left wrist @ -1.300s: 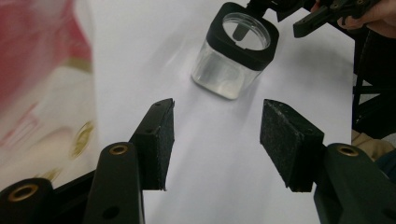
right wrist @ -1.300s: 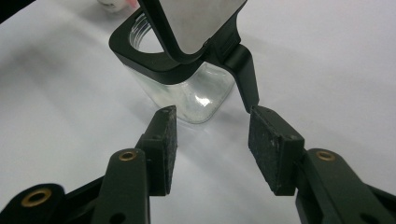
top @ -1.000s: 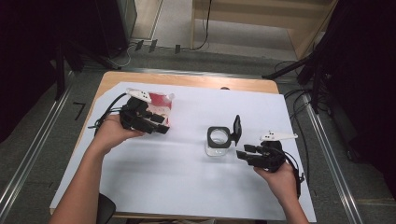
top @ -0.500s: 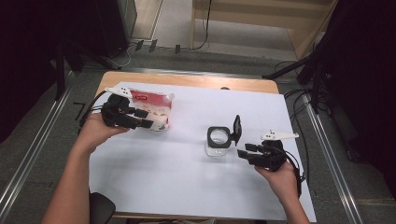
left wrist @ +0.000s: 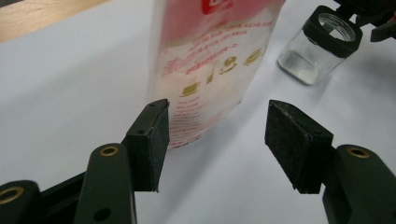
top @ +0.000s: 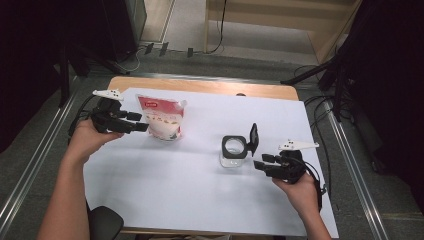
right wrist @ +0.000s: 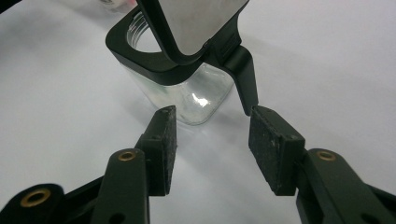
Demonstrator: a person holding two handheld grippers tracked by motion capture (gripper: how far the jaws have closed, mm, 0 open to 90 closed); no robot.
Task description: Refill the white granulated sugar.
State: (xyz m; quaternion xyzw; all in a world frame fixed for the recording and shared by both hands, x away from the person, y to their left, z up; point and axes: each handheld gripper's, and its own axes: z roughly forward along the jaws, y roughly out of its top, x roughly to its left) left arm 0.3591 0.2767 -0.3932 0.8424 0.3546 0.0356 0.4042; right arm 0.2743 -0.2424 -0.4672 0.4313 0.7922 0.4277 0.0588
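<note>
Left gripper (top: pixel 142 121) just let go, jaws widening, backing off; pouch (top: pixel 162 118) stands alone. Right gripper (top: pixel 260 162) apart, beside jar (top: pixel 234 151).

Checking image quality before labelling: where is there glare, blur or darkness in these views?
High view: the white table cover is evenly lit, the room around it dark. Left gripper view: the pouch is soft and blurred, its print hard to read; the jar is a bit hazy. Right gripper view: a small bright glint on the jar's glass, and the raised lid is blurred.
</note>
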